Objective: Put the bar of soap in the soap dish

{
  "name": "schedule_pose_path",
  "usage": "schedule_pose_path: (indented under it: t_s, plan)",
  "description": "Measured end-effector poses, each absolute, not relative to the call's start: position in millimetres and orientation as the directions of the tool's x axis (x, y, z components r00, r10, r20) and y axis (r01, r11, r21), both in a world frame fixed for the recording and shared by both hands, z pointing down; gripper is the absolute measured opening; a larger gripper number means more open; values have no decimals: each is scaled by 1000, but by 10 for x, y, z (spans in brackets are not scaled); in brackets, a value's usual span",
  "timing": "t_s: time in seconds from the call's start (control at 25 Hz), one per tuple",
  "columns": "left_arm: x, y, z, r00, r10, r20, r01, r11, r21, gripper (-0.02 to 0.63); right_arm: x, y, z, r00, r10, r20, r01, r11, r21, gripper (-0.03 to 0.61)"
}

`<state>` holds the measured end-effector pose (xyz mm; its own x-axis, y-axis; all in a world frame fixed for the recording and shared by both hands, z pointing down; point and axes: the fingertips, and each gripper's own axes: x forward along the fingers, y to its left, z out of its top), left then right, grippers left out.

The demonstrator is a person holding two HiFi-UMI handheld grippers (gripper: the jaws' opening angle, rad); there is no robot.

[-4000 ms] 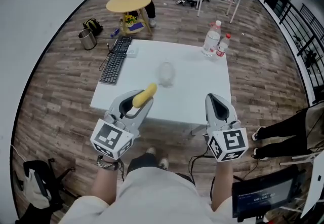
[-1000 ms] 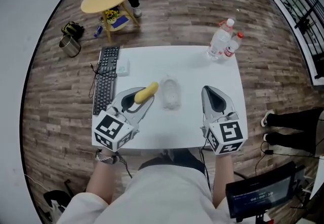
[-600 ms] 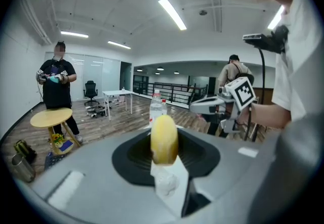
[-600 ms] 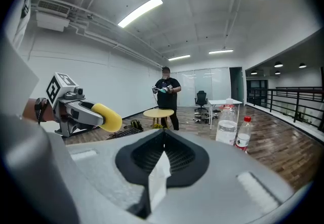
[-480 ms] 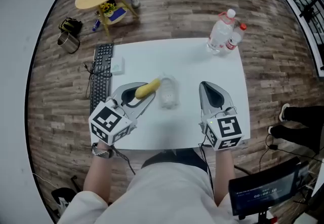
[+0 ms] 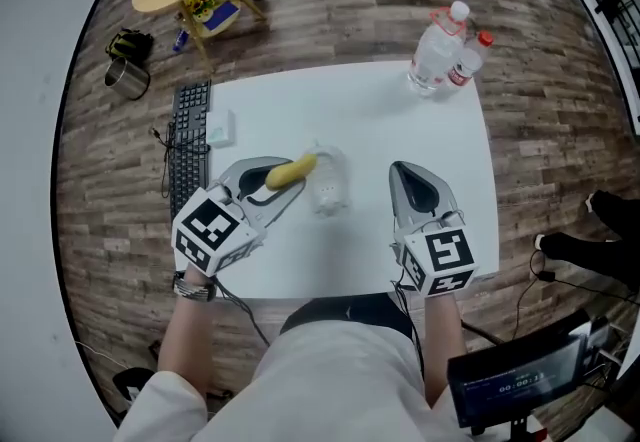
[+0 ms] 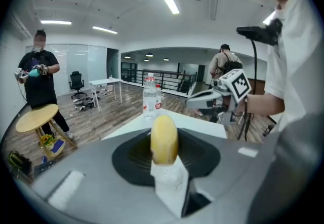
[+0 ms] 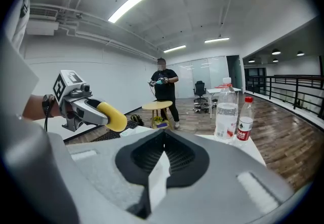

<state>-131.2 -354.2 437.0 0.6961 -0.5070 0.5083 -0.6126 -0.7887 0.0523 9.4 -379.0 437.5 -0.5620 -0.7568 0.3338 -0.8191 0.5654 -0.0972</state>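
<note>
We have brought the left gripper [image 6: 283,182] lower, its jaws partly open and clamped on the bar of soap [image 6: 292,171]. The soap now reaches the left rim of the soap dish [image 6: 332,192] at the middle of the desk [image 6: 400,120], so we judge placing is close. Our right gripper [image 6: 405,175] is closed and empty.

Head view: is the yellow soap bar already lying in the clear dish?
No, the soap bar is clamped in the left gripper, beside the clear dish rather than in it.

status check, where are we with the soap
Left tool shut on bar of soap, just short of the soap dish. Right tool shut, empty. Nothing blocking the dish.
</note>
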Motion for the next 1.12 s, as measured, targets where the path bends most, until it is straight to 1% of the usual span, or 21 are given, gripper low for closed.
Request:
schedule_pose_path:
  t_s: [0.6, 0.88, 1.12]
  plan:
    - [-1196, -3571, 4853, 709, -364, 604, -517, -851, 94, 124, 42, -3850, 4719, -574, -718, 394, -808, 574, -130, 3]
    - [-1202, -3547, 5185, 683, -245, 688, -469, -870, 155, 124, -21, -3894, 4852, -573, -701, 424, -809, 565, -160, 3]
    - [-1146, -3564, 5336, 693, -201, 692, -456, -866, 205, 124, -42, -3883, 4923, -567, -692, 446, -814, 554, -175, 3]
